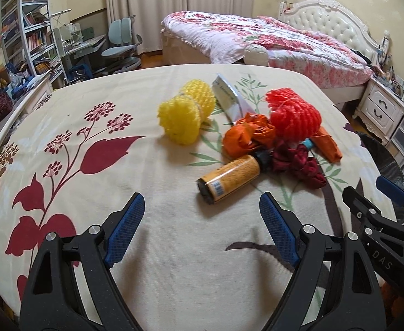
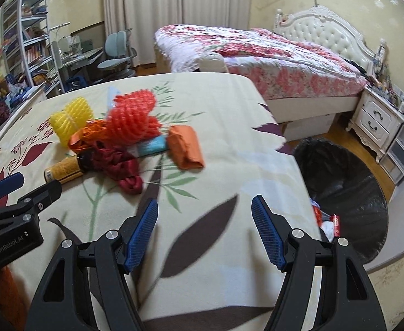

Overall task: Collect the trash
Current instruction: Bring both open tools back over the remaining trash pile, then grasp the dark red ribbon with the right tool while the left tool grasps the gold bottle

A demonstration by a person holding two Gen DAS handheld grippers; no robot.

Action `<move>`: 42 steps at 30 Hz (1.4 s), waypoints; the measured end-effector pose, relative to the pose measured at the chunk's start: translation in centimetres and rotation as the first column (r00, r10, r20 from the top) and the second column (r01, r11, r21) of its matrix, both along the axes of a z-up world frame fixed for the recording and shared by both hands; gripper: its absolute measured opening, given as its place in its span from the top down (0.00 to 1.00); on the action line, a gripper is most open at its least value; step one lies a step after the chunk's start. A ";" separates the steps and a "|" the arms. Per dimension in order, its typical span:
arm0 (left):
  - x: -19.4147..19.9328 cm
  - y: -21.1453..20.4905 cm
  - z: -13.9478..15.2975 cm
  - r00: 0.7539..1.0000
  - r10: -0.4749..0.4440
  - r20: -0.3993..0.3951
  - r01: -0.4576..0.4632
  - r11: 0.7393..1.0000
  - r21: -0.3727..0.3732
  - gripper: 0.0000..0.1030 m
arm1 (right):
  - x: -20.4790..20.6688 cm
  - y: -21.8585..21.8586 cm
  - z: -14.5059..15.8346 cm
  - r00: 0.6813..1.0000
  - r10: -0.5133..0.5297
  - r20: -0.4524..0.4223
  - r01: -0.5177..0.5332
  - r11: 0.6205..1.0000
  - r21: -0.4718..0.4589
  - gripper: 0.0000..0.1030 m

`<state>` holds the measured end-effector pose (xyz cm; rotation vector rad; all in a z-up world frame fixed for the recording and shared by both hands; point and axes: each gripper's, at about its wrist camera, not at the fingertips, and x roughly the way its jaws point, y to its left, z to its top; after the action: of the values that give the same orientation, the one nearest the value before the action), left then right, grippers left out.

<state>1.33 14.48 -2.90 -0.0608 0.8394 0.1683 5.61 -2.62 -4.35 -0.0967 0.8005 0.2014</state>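
Observation:
A pile of trash lies on the floral tablecloth (image 1: 152, 234): a yellow foam net (image 1: 186, 115), a red foam net (image 1: 294, 113), an orange bottle (image 1: 235, 175) on its side, crumpled orange wrap (image 1: 246, 135), dark red wrap (image 1: 298, 162), an orange packet (image 2: 186, 147) and a silver pouch (image 1: 229, 99). My left gripper (image 1: 202, 197) is open and empty, just short of the bottle's base. My right gripper (image 2: 205, 201) is open and empty over bare cloth, right of the pile. A black trash bag (image 2: 340, 179) stands open off the table's right edge.
Some scraps (image 2: 329, 220) lie in the bag. Beyond the table are a bed with a floral quilt (image 1: 257, 38), a white nightstand (image 2: 375, 121), a grey desk chair (image 1: 122, 44) and a bookshelf (image 1: 28, 27). The table's right edge drops to a wooden floor.

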 end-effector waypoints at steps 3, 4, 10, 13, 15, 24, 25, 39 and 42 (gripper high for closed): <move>-0.3 0.8 -0.2 1.000 0.013 -0.005 -0.013 1.000 -0.002 0.19 | 0.5 1.4 0.0 0.999 0.033 -0.008 -0.033 0.999 -0.001 0.34; -0.3 1.1 -0.2 1.000 0.017 -0.006 -0.017 1.000 -0.003 0.19 | 0.6 1.8 0.0 0.999 0.040 -0.008 -0.040 0.999 0.000 0.34; -0.3 2.3 -0.2 0.999 0.034 -0.007 -0.035 0.999 -0.011 0.19 | 1.7 3.7 0.4 0.997 0.073 -0.011 -0.073 0.997 0.002 0.35; -0.4 2.7 -0.3 0.999 0.038 -0.008 -0.038 0.999 -0.016 0.19 | 2.3 4.3 0.4 0.996 0.086 -0.014 -0.086 0.996 0.004 0.38; -0.3 2.7 -0.4 0.999 0.040 -0.011 -0.040 0.999 -0.022 0.19 | 2.6 4.8 0.5 0.995 0.096 -0.017 -0.096 0.995 0.003 0.39; -0.7 3.1 -0.3 0.999 0.039 -0.004 -0.039 0.999 -0.027 0.19 | 2.4 6.1 0.3 0.990 0.136 -0.032 -0.136 0.991 0.003 0.44; -0.7 3.1 -0.3 0.999 0.038 -0.004 -0.039 0.999 -0.028 0.19 | 2.4 6.2 0.3 0.990 0.137 -0.032 -0.137 0.991 0.005 0.44; -0.6 2.8 -0.3 1.000 0.024 0.002 -0.024 0.999 -0.025 0.19 | 2.2 5.5 -0.3 0.988 0.138 -0.068 -0.136 0.990 0.036 0.83; -0.5 2.3 -0.4 1.000 0.008 0.003 -0.008 1.000 -0.022 0.19 | 1.6 4.4 -0.3 0.990 0.125 -0.070 -0.122 0.992 0.044 0.84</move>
<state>0.86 16.81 -3.30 -0.0853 0.8378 0.1667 7.21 1.76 -4.65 -0.1024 0.8633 0.3389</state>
